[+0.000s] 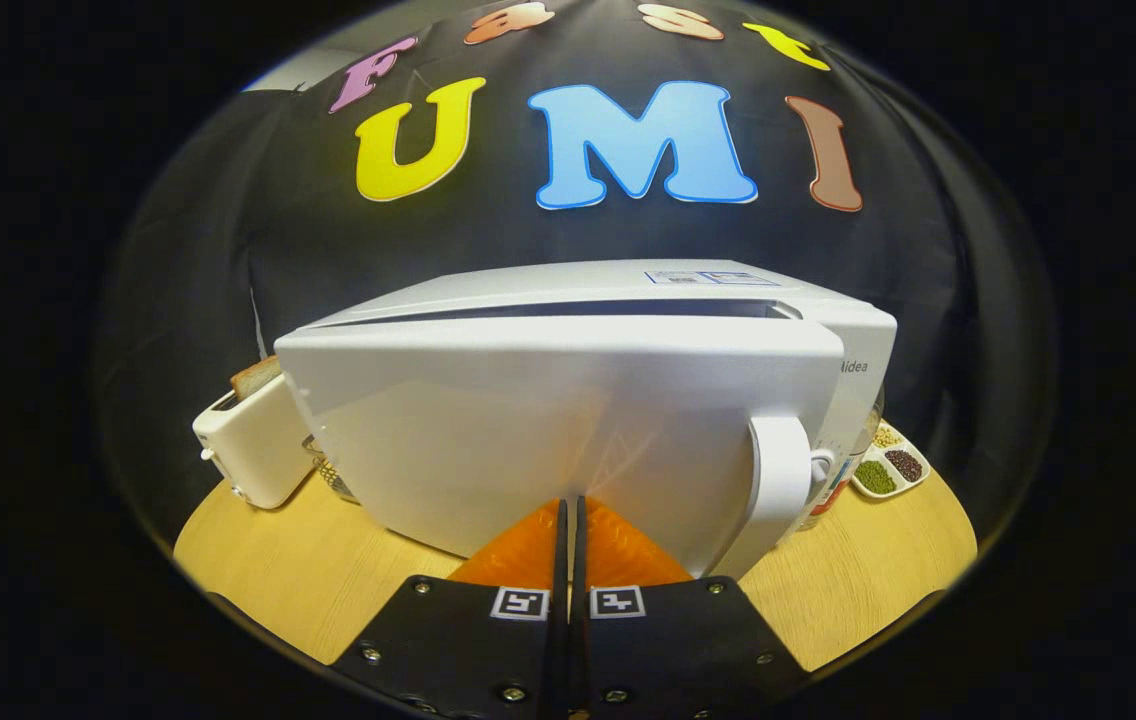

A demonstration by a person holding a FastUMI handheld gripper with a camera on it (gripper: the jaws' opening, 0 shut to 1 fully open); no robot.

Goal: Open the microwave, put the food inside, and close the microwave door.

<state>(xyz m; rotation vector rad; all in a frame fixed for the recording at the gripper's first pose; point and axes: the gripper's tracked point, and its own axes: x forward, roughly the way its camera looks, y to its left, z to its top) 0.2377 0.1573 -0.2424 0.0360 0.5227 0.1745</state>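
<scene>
White plastic fills the space just ahead of our gripper (568,505): this is the door (548,430) of the microwave (628,400), and our fingers are brought together with barely a slit between them, nothing held, their tips right up against the door's lower face, though we cannot tell whether they truly touch it. At about one o'clock from the tips, near them, stands the door's handle (781,470), a rounded white bar running down the door's right side. Along the top of the door, at twelve o'clock, a dark gap shows between it and the microwave's body, so the door stands slightly ajar rather than flush. We cannot see any food for the oven from here. Farther out at ten o'clock, beside the microwave's left corner, a white toaster (243,450) holds a slice of bread (256,375) poking up from its slot. Out at three o'clock, past the handle, a small divided dish (890,465) carries beans or grains in separate compartments. Everything rests on a pale wooden table (268,570).
</scene>
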